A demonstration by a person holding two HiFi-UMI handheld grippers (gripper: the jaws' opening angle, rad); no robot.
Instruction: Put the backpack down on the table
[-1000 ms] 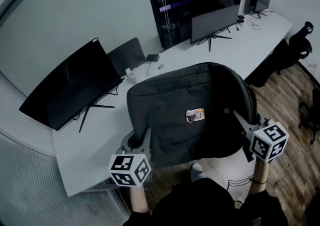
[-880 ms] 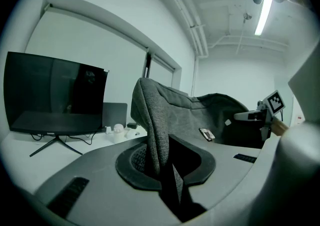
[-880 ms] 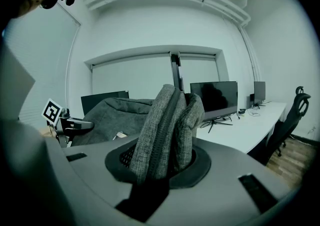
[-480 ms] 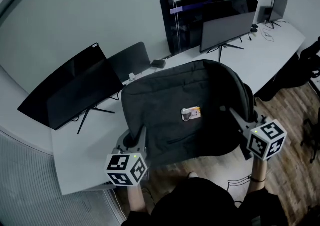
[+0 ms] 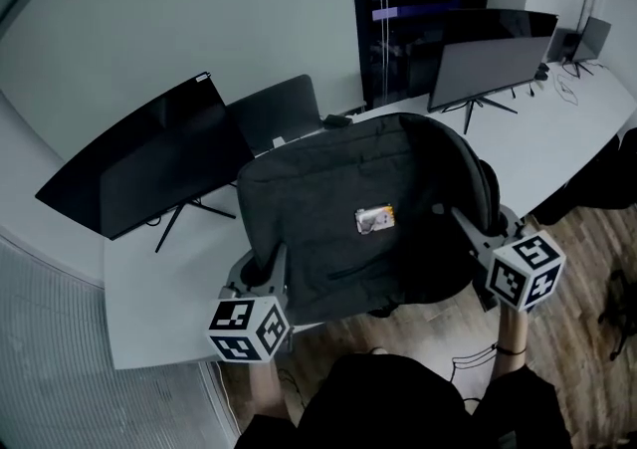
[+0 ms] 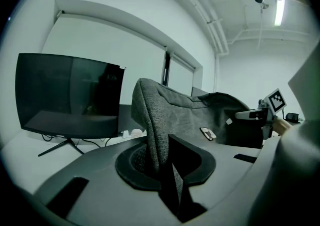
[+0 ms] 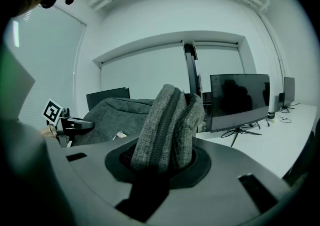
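A dark grey backpack (image 5: 358,218) with a small label on its face hangs flat between my two grippers, over the near edge of the white table (image 5: 159,318). My left gripper (image 5: 267,268) is shut on the backpack's left edge; in the left gripper view grey fabric (image 6: 152,130) runs down between the jaws. At the bag's right side, my right gripper (image 5: 466,228) is shut on a thick zipped fold (image 7: 167,125). From the left gripper view, the right gripper's marker cube (image 6: 276,100) shows beyond the bag.
Three dark monitors stand on the long white table: one at the left (image 5: 149,163), a smaller one behind the bag (image 5: 274,113), one at the right (image 5: 488,69). Wooden floor (image 5: 577,268) lies to the right, and a person's dark sleeves show below.
Both grippers have carried the backpack forward and leftward toward the table; it now covers more of the tabletop. The grips have not changed.
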